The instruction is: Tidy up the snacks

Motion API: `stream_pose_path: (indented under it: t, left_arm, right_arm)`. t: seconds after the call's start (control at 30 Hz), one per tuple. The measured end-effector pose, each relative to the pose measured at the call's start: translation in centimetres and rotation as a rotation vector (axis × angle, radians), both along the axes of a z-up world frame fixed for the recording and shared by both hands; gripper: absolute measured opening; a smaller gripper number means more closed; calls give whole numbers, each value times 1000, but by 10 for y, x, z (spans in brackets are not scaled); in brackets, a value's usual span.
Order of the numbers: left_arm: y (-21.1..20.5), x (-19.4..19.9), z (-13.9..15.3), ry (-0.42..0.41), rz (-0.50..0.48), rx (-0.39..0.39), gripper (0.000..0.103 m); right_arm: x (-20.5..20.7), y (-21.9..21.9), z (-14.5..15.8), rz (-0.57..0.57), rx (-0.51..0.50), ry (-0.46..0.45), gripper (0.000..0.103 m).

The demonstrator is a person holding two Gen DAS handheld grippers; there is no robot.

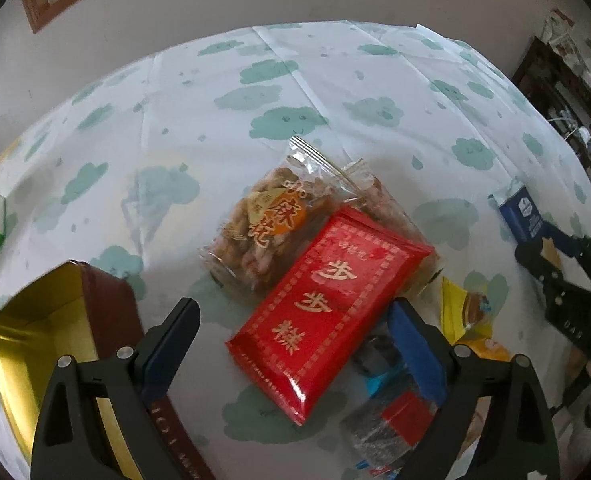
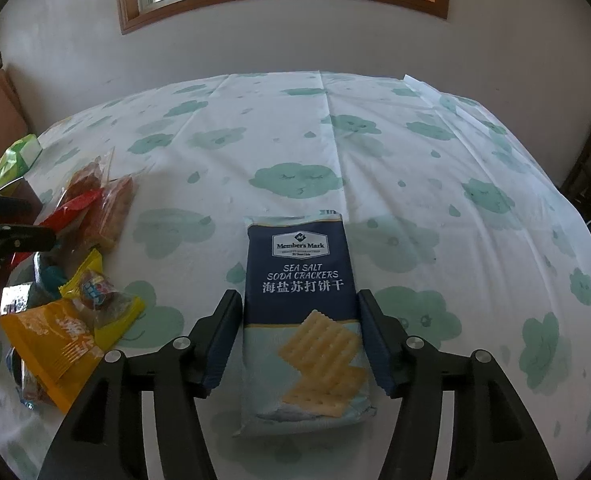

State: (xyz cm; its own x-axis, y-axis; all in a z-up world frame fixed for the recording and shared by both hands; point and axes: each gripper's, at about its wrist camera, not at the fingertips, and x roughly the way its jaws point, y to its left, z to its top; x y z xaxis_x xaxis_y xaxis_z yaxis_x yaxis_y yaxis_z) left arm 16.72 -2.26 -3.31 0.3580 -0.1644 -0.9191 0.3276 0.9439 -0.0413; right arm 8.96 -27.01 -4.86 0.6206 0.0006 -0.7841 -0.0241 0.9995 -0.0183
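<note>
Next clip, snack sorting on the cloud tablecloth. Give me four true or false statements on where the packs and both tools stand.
1. The red pack lies partly on the clear bag of fried twists. True.
2. The cracker pack sits between the right tool's fingers. True.
3. The left tool is clamped shut on the red pack. False: it is open, its fingers either side of the pack.
4. The gold-lined tin is full of snacks. False: what shows of its inside is bare.
</note>
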Motion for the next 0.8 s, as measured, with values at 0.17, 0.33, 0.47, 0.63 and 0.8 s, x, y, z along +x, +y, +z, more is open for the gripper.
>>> stream_pose_path:
  t: [0.17, 0.33, 0.47, 0.63, 0.8]
  left_arm:
    - [3, -1, 0, 47, 6, -90, 60]
    - [2, -7, 7, 26, -5, -81, 33]
    - [5, -10, 10, 25, -4, -83, 13]
    - [10, -14, 8, 51, 18, -108, 6]
    - [15, -16, 5, 62, 36, -97, 9]
  right_arm:
    - [0, 2, 0, 6, 0, 1, 62]
    - [-1, 2, 0, 7, 0, 1, 62]
    - [-1, 2, 0, 8, 0, 1, 63]
    - [-1, 2, 0, 9, 0, 1, 63]
    - [-1, 2, 0, 10, -1, 1, 63]
